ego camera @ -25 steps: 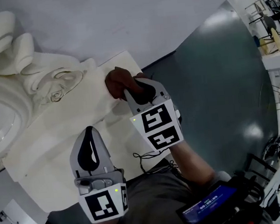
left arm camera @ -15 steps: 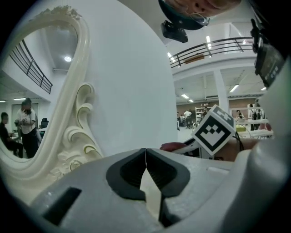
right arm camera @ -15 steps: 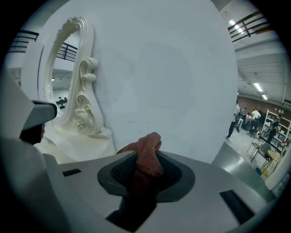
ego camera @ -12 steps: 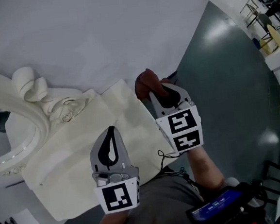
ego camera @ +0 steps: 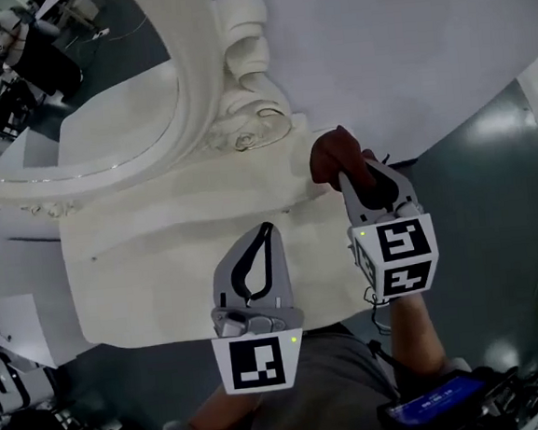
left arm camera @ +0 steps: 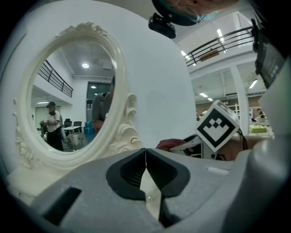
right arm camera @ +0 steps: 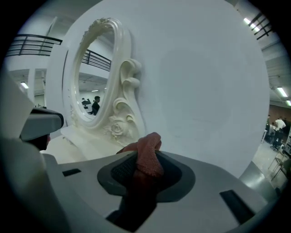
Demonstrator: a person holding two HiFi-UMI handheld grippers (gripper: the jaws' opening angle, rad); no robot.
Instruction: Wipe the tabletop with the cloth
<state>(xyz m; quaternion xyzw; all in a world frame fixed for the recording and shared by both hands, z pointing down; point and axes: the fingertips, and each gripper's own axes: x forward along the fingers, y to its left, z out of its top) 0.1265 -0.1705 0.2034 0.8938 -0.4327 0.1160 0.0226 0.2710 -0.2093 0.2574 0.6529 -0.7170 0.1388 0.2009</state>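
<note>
A reddish-brown cloth (ego camera: 333,156) is bunched between the jaws of my right gripper (ego camera: 358,179), which is shut on it above the right end of the cream tabletop (ego camera: 151,252). In the right gripper view the cloth (right arm camera: 148,157) sticks up out of the right gripper (right arm camera: 146,160), in front of the white wall. My left gripper (ego camera: 266,231) hangs over the tabletop's front middle with nothing in it. The left gripper (left arm camera: 145,150) has its tips touching in its own view, and the cloth (left arm camera: 169,144) shows beyond it to the right.
An ornate cream oval mirror (ego camera: 198,94) stands at the back of the tabletop, with carved scrolls (ego camera: 245,43) at its base. A white wall (ego camera: 403,38) rises behind. Dark green floor (ego camera: 519,187) lies past the table's right edge.
Both grippers have risen, the right one still holding the cloth. The head view has swung, so the mirror now fills the upper left and the table lies more level.
</note>
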